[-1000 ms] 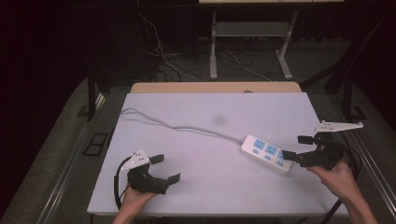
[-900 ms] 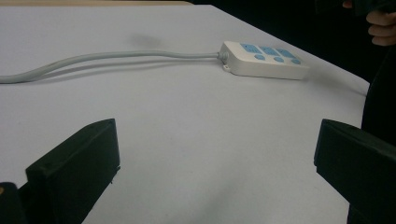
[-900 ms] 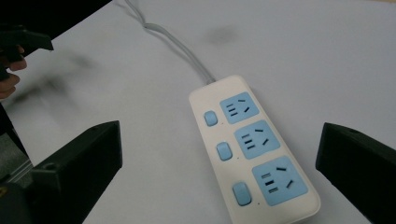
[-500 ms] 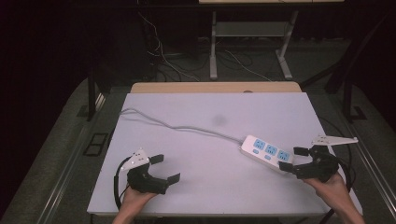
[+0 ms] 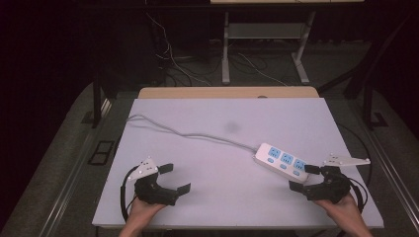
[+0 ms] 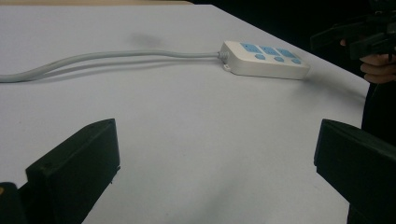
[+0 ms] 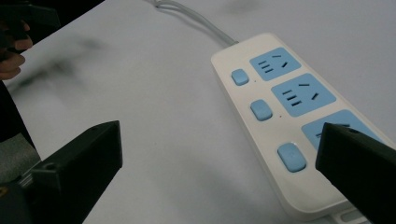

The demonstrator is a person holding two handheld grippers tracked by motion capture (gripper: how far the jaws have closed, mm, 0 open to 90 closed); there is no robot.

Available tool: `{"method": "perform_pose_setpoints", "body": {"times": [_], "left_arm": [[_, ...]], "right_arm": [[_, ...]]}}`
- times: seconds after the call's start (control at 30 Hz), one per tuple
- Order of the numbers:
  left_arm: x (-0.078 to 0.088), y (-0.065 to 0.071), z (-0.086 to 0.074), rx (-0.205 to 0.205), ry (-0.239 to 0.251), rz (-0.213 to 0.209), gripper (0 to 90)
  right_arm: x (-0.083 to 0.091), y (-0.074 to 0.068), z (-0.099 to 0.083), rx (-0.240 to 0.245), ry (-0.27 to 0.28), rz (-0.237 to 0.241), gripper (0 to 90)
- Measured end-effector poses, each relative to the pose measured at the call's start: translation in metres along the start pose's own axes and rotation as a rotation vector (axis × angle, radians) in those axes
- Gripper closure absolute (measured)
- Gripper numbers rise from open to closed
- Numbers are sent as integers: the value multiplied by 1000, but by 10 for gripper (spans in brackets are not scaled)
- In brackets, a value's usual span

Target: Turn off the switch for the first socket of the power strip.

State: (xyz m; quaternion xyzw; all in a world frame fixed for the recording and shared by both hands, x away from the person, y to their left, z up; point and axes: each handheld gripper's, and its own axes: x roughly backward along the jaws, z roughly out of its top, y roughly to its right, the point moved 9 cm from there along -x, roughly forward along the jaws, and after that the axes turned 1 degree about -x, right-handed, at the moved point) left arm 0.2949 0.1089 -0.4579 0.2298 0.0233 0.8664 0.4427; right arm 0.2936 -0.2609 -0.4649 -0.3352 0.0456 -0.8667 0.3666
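A white power strip [image 5: 282, 162] with three blue sockets and blue switches lies on the right half of the white table [image 5: 222, 143]; its grey cable [image 5: 188, 132] runs off to the far left. My right gripper [image 5: 304, 177] sits open just in front of the strip's near end, with nothing between its jaws. The right gripper view has the strip [image 7: 289, 116] close up between the spread jaws. My left gripper [image 5: 175, 178] rests open near the table's front left edge, holding nothing. From the left gripper view the strip [image 6: 264, 59] lies far off, with the cable [image 6: 107, 58] leading left.
A wooden strip [image 5: 227, 92] borders the table's far edge. Behind it stand metal frame legs [image 5: 226, 44] and loose cables [image 5: 173, 59] on the dark floor. The other hand and gripper [image 6: 369, 42] appear at the far right of the left gripper view.
My right gripper has drawn back toward the table's front edge and a little left, ending just in front of the power strip's near end. The left gripper has stayed put.
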Motion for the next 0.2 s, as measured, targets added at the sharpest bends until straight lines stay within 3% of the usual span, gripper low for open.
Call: {"method": "perform_pose_setpoints", "body": {"times": [0.2], "left_arm": [[0, -1, 0, 1, -4, 3, 0]], "right_arm": [[-3, -2, -7, 9, 7, -4, 4]]}}
